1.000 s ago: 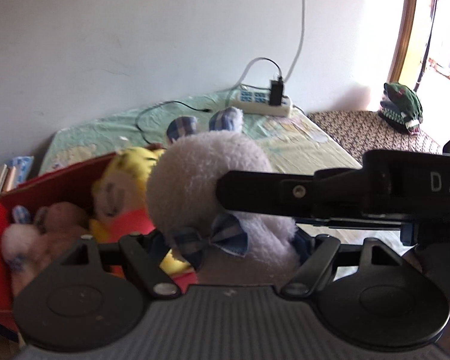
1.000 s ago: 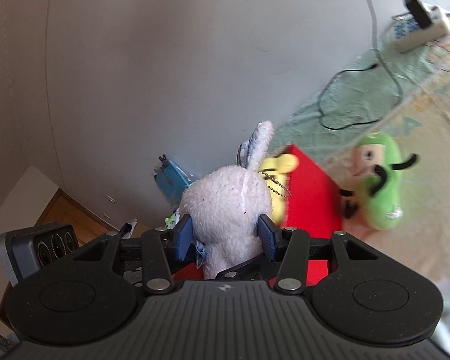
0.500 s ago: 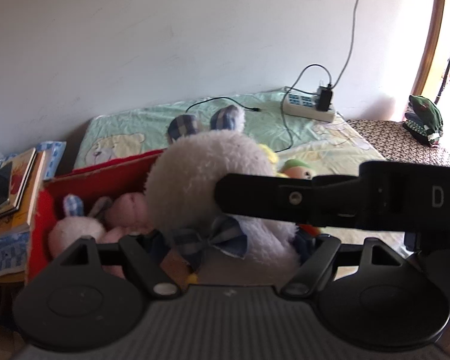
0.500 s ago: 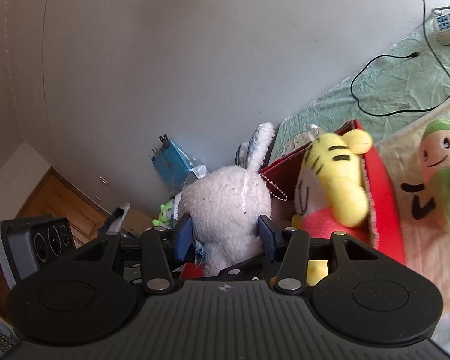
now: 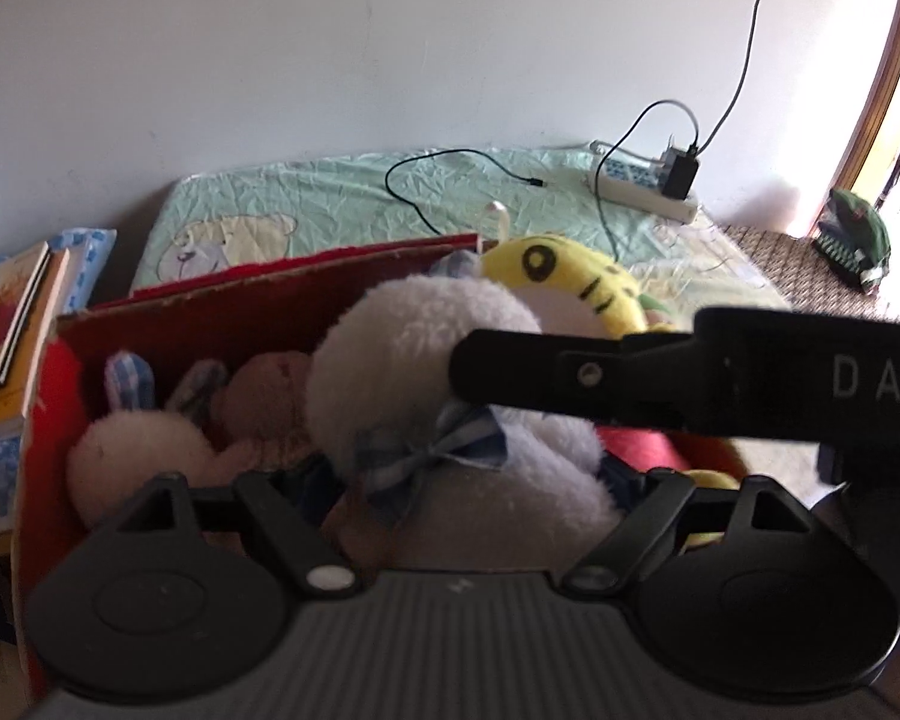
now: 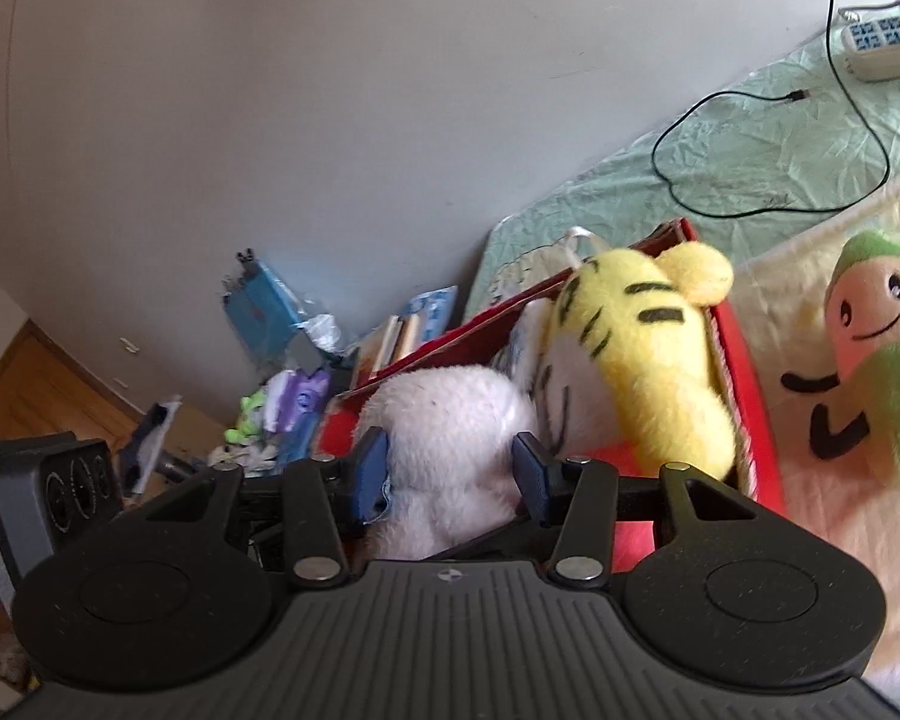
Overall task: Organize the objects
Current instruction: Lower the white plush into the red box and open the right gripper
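A white plush rabbit (image 5: 426, 360) with a blue checked bow is held from two sides. My left gripper (image 5: 468, 474) is shut on its lower body. My right gripper (image 6: 450, 468) is shut on the same white plush rabbit (image 6: 444, 414), its blue pads (image 6: 369, 468) pressing into the fur. In the left wrist view a black finger (image 5: 600, 378) of the right gripper crosses the plush from the right. The rabbit hangs over the open red box (image 5: 258, 312), which holds a pink rabbit (image 5: 138, 450), a brown bear (image 5: 264, 396) and a yellow tiger (image 6: 642, 354).
A green plush (image 6: 882, 360) lies on the bed right of the red box (image 6: 744, 384). A power strip (image 5: 642, 192) with a black cable sits on the green sheet by the wall. Books (image 5: 12, 324) are stacked left of the box. A dark green plush (image 5: 858, 234) rests far right.
Both grippers have carried the white rabbit down and towards the red box, which now fills more of both views. The yellow tiger now sits right beside the rabbit.
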`<control>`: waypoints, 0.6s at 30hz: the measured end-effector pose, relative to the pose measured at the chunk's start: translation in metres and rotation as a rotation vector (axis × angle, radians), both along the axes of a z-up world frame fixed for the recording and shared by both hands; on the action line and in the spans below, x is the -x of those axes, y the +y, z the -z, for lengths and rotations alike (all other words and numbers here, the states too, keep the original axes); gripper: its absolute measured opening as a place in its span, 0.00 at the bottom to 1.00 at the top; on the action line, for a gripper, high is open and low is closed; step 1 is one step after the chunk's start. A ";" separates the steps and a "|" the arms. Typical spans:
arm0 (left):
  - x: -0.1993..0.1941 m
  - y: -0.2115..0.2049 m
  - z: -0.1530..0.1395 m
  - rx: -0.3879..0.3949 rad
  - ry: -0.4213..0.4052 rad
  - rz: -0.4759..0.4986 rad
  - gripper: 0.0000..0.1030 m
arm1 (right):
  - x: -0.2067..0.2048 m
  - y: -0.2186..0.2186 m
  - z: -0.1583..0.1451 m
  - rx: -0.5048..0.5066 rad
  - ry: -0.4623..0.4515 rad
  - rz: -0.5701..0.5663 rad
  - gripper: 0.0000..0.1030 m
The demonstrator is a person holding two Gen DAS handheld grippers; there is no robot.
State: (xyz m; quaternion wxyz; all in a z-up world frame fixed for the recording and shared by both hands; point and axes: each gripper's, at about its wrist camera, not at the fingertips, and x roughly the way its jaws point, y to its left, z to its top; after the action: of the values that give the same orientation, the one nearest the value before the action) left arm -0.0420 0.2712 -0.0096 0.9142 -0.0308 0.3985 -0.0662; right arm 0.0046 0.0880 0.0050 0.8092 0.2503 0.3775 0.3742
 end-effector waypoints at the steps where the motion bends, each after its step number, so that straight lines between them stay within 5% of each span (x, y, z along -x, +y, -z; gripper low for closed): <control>1: -0.004 0.000 0.004 -0.015 0.007 0.002 0.81 | -0.002 0.002 0.000 0.013 -0.002 -0.001 0.45; 10: -0.020 0.011 0.014 0.035 0.041 0.001 0.89 | -0.013 0.016 0.012 0.055 0.008 -0.014 0.48; 18: -0.023 0.004 0.017 0.001 0.054 -0.009 0.92 | -0.011 0.019 0.017 0.070 -0.006 -0.032 0.49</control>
State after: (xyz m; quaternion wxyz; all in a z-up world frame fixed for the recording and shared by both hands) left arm -0.0186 0.2752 -0.0268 0.9034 -0.0349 0.4230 -0.0614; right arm 0.0157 0.1075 -0.0122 0.8124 0.2146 0.3922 0.3744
